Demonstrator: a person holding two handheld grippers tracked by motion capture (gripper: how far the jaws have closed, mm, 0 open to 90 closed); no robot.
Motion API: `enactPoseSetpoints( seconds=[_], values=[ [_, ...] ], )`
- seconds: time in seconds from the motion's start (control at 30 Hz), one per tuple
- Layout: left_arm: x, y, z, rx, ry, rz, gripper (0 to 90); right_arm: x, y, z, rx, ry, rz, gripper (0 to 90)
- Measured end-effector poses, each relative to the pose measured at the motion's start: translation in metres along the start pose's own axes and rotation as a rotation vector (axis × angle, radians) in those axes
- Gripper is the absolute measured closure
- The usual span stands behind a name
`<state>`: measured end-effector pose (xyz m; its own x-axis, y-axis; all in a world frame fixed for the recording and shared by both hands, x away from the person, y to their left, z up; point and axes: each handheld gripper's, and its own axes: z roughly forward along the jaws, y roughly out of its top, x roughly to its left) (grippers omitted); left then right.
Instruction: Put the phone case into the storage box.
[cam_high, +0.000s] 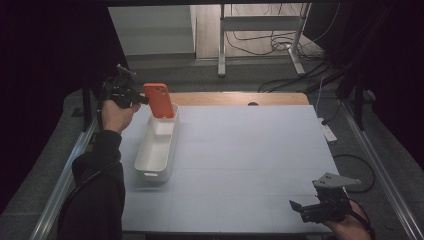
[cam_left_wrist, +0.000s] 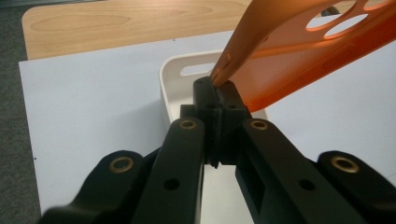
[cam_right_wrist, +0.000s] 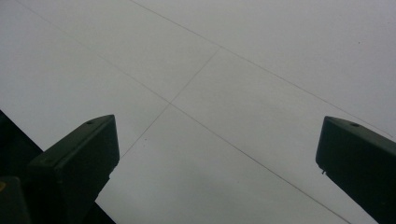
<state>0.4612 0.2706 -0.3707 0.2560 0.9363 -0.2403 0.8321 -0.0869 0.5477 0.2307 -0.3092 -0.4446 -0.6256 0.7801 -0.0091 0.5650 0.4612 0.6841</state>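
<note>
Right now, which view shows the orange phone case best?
The high view: the whole orange phone case hangs over the white bin. The left gripper view shows its pinched edge and camera cutouts up close.

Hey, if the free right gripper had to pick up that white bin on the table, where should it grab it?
Probably the white bin's long right wall, from above: it's a thin upright rim on the open-table side. One finger would go inside, one outside, near mid-length for balance, away from the orange phone case held over the far end.
</note>
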Motion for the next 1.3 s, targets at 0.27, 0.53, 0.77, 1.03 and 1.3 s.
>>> enactPoseSetpoints(
  seconds=[0.27, 0.53, 0.77, 1.03, 1.3],
  values=[
    [0.003, -0.002, 0.013, 0.013, 0.004, -0.006, 89.0, 0.0, 0.0, 0.0, -0.002, 0.0, -0.002, 0.0],
    [0.005, -0.004, 0.024, 0.028, 0.004, -0.017, 88.9, 0.0, 0.0, -0.001, -0.005, 0.0, 0.001, 0.0],
    [0.008, -0.006, 0.034, 0.043, 0.005, -0.033, 89.0, 0.0, 0.0, -0.001, -0.005, 0.001, 0.002, 0.0],
    [0.009, -0.009, 0.046, 0.066, 0.01, -0.046, 88.9, 0.0, 0.0, -0.001, -0.006, 0.003, -0.002, 0.0],
    [0.012, -0.01, 0.056, 0.085, 0.012, -0.054, 89.0, 0.0, -0.001, -0.001, -0.009, 0.003, -0.003, 0.0]
  ],
)
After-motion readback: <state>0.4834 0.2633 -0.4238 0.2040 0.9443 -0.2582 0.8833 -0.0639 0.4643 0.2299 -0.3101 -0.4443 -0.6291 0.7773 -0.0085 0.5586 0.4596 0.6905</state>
